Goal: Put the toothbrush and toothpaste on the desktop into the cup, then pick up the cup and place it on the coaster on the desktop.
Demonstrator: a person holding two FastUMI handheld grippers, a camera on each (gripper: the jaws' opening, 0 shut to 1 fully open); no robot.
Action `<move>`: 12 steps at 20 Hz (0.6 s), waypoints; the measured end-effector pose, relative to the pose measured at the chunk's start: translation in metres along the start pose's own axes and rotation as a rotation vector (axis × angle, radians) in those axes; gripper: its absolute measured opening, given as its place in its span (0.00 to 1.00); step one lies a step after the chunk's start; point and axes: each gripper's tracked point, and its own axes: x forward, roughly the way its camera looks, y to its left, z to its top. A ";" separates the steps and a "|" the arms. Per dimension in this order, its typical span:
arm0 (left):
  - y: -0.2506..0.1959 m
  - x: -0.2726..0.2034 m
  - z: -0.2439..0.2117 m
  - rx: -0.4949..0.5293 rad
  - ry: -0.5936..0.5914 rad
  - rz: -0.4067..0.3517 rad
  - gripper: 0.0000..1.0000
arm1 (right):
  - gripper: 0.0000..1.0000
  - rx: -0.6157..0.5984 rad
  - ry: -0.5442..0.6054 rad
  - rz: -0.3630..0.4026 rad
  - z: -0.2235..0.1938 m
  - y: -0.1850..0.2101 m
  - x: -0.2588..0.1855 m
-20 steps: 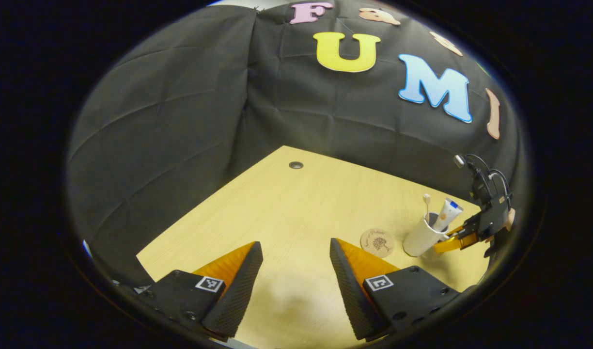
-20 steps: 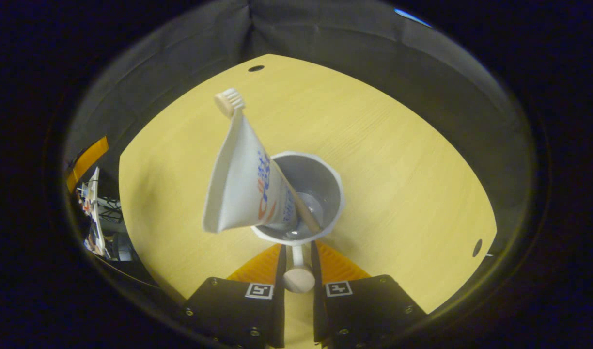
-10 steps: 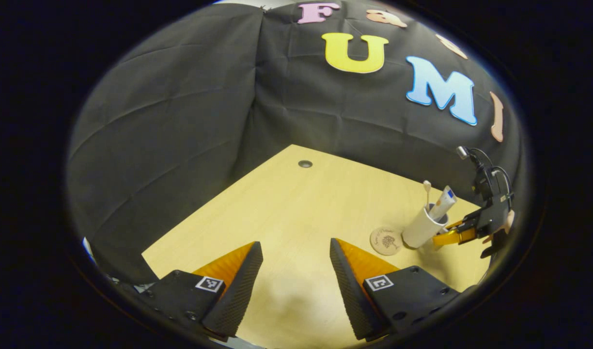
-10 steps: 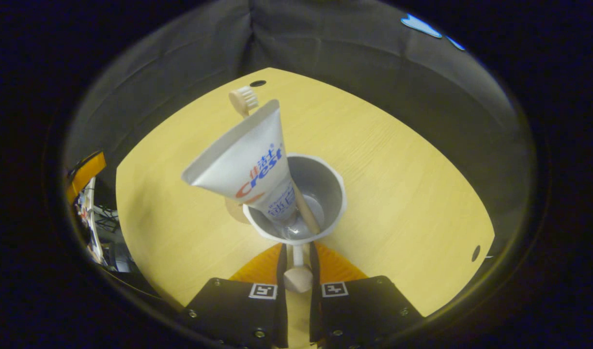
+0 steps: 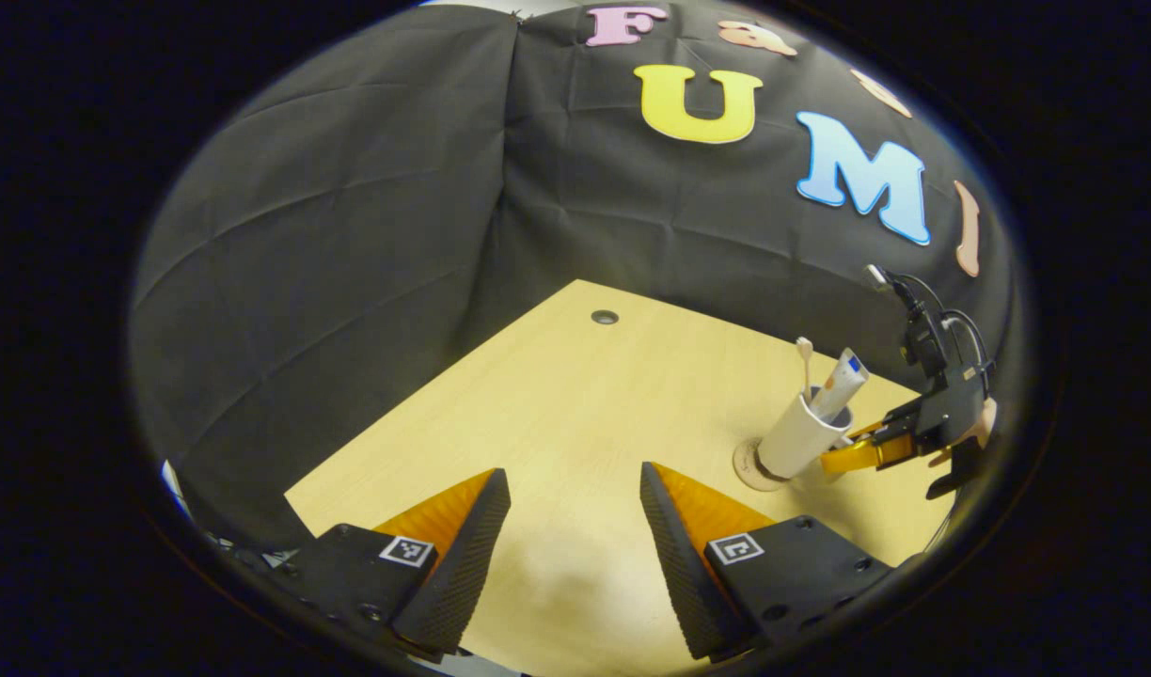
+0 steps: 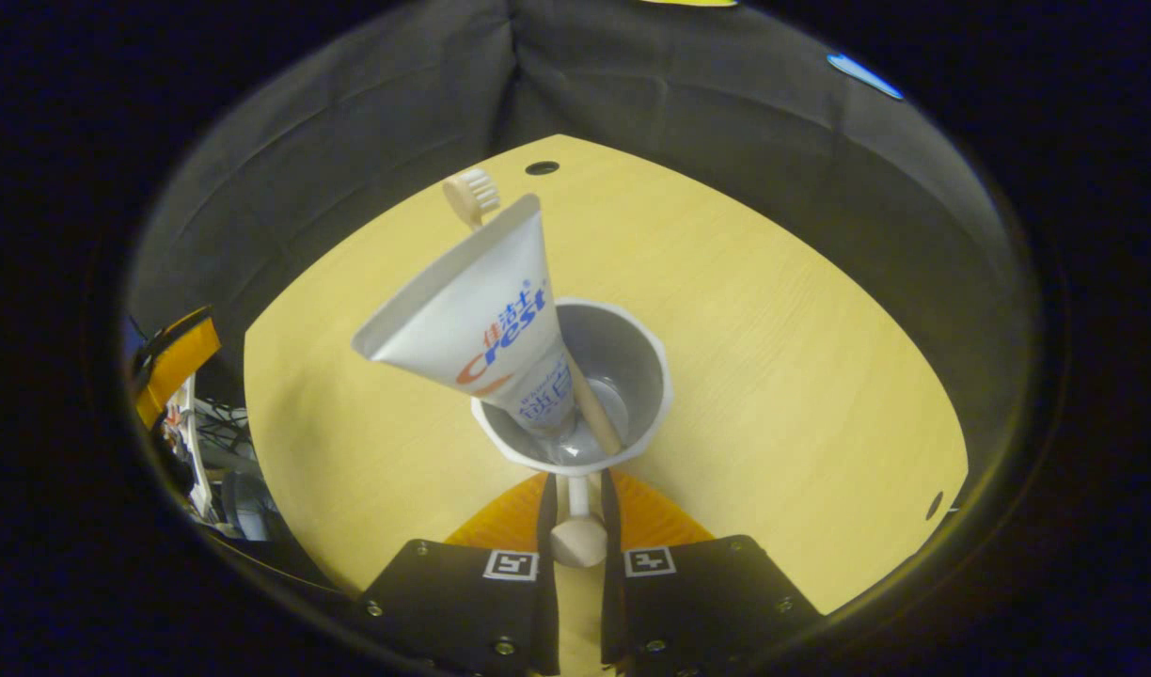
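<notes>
Two dark cloth walls (image 5: 331, 244) meet in a corner behind the pale wooden table (image 5: 575, 404), the largest lit thing in the booth, with a small round hole (image 5: 605, 317) near its far corner and a second hole (image 6: 933, 505) near its edge to the right of the right claw (image 6: 575, 508). Far ahead and to the right of the left claw (image 5: 575, 527), whose fingers stand wide apart with nothing between them, the white cup (image 5: 801, 434) sits tilted over the round coaster (image 5: 747, 466), whether resting on it or just above I cannot tell. In the right gripper view the right claw is closed on the cup's handle (image 6: 576, 508), both fingers pressing it. Leaning out of the cup toward the left are the toothpaste (image 6: 477, 324) and, behind it, the toothbrush (image 6: 472, 193).
</notes>
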 end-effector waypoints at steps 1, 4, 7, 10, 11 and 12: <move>0.000 0.000 0.000 -0.004 0.000 0.005 0.90 | 0.18 -0.008 0.003 -0.003 -0.001 -0.001 0.000; 0.001 0.001 0.002 -0.016 -0.003 0.023 0.90 | 0.19 0.000 0.039 0.001 -0.005 -0.001 -0.003; 0.003 -0.002 0.004 -0.031 -0.008 0.036 0.90 | 0.22 0.000 0.045 -0.012 -0.003 -0.002 -0.007; 0.002 0.000 0.002 -0.042 -0.007 0.036 0.90 | 0.44 0.020 0.022 -0.014 0.002 0.000 -0.012; 0.002 -0.001 0.003 -0.044 -0.009 0.032 0.90 | 0.62 0.034 0.015 -0.008 0.003 0.004 -0.017; 0.001 -0.002 0.005 -0.043 -0.011 0.026 0.90 | 0.68 0.047 0.006 -0.016 0.003 0.003 -0.022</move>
